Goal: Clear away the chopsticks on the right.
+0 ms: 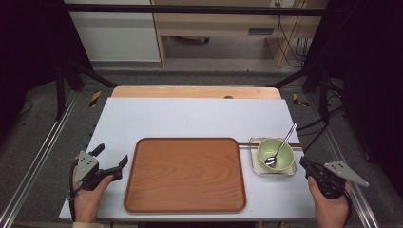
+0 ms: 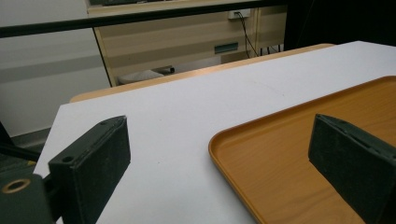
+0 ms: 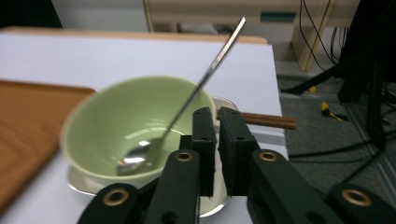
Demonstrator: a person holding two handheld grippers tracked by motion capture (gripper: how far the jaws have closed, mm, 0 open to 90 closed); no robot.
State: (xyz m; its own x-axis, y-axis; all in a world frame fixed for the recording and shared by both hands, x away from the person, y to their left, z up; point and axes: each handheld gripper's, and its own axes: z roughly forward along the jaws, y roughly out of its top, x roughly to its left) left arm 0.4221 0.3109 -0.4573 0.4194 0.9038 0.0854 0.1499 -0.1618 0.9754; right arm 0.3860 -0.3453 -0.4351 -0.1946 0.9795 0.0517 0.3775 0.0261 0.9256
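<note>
Right gripper (image 3: 217,135) at the table's right edge, jaws drawn almost together with nothing between them, tips just beside the rim of the green bowl (image 3: 116,121); bowl sits on a small silver dish (image 1: 259,166), right of the wooden tray (image 1: 185,173); a metal spoon (image 1: 280,147) leans in the bowl, handle up over the far rim; a brown stick (image 3: 268,121) lies behind; left gripper (image 2: 219,158) spread wide, empty, at the tray's left corner over the white table (image 1: 190,114).
</note>
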